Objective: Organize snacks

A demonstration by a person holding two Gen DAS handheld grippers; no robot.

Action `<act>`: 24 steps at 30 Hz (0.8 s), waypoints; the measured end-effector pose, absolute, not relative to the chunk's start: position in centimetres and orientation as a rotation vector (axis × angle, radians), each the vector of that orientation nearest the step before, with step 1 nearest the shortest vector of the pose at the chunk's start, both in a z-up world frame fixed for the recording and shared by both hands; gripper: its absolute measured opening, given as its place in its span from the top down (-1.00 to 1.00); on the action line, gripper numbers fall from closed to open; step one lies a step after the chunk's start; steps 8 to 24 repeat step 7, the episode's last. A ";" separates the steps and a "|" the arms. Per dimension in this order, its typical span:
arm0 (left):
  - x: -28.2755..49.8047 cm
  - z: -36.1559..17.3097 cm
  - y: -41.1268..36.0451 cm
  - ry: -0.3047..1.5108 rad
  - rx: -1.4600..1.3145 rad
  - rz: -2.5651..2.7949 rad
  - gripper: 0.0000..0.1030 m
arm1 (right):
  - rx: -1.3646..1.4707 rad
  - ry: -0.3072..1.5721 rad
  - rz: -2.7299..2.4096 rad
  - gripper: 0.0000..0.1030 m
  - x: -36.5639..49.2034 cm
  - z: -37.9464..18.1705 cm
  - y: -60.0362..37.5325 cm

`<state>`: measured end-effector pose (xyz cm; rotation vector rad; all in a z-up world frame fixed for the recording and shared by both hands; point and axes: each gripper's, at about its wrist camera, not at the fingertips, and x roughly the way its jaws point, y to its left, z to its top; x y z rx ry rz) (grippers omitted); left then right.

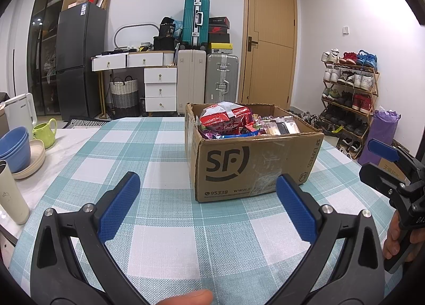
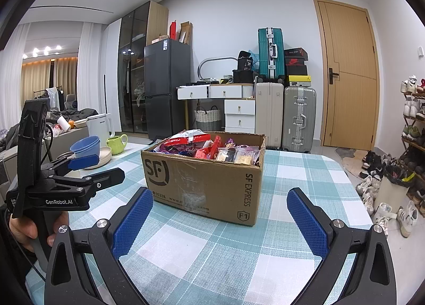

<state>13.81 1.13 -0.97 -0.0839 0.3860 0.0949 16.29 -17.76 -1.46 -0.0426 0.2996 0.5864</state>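
Two spread claws, left claw (image 1: 208, 208) and right claw (image 2: 219, 218), face a snack-heaped cardboard box (image 1: 252, 164) hiding lower packets.

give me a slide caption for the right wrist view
Open right gripper faces a snack-filled SF cardboard box on the checked tablecloth.

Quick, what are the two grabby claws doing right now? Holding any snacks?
Left gripper: open, holding nothing, above the checked tablecloth short of the snack box.
Right gripper: open, holding nothing, facing the same box.
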 end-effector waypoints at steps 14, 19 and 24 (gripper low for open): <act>13.8 -1.0 1.1 0.385 -0.084 0.093 -0.98 | -0.042 0.300 0.586 -0.99 16.3 -1.5 -17.8; 13.8 -1.0 1.1 0.385 -0.084 0.093 -0.98 | -0.042 0.300 0.586 -0.99 16.3 -1.5 -17.8; 13.8 -1.0 1.1 0.385 -0.084 0.093 -0.98 | -0.042 0.300 0.586 -0.99 16.3 -1.5 -17.8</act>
